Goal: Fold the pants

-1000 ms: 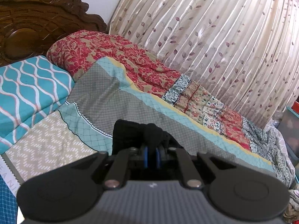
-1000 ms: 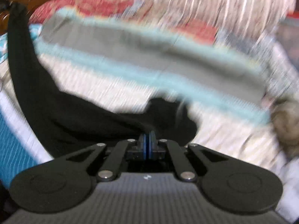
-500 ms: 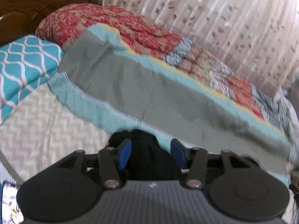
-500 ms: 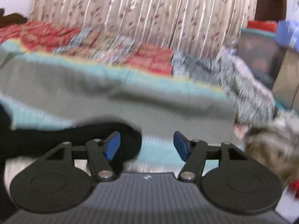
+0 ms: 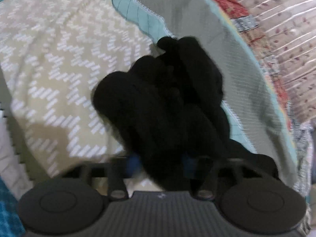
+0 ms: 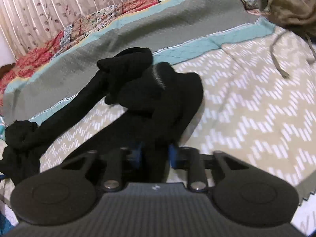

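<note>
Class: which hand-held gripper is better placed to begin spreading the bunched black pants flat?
Probably the right hand-held gripper: it closes on black pants near the waistband, legs trailing visibly leftward.

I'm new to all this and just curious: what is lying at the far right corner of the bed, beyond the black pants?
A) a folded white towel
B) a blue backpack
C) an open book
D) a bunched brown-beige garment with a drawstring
D: in the right wrist view a crumpled brown-beige garment lies on the bedspread, its drawstring trailing toward the black pants.
</note>
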Tool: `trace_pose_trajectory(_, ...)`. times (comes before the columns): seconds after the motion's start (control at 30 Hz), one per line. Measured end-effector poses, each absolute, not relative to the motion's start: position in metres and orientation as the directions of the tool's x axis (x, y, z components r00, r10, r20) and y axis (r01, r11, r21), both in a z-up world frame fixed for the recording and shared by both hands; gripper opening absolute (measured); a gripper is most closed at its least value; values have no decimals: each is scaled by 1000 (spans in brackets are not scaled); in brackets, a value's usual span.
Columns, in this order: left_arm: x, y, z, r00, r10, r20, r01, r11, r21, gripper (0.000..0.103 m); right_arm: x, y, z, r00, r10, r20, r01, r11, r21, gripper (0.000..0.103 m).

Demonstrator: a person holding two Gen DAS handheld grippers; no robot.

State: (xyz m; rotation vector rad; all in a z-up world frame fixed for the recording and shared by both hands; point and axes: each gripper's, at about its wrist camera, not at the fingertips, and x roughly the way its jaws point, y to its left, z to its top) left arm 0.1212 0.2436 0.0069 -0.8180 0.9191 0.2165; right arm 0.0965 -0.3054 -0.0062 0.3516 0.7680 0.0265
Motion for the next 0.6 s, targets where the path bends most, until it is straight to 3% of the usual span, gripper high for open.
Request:
trace_pose_trajectory(0.07, 117, 238, 7, 614, -151, -775, -511, 672, -536, 12, 93, -302, 7, 736, 149, -660, 107, 938, 330, 16)
trace_pose_trajectory(0.2, 84, 239, 47, 675, -183, -715, -425, 695, -579, 10, 58, -324, 53, 842, 136, -522, 108, 905, 410, 15)
trace_pose_trajectory(0.37, 20, 258, 136, 783, -227, -579, -286, 696, -659, 9, 1, -355, 129, 946, 78, -316, 85, 878, 471, 15)
trace_pose_trajectory(0.47, -2, 267, 179, 844, -198, -499, -212, 730, -650, 9, -21, -357, 162, 981, 13, -196, 75, 897, 436, 16)
trace_pose_trajectory(0.6, 16, 256, 179, 808, -124, -576, -268, 793, -548, 11, -4, -343, 167, 976, -42, -212, 111, 938, 329, 23)
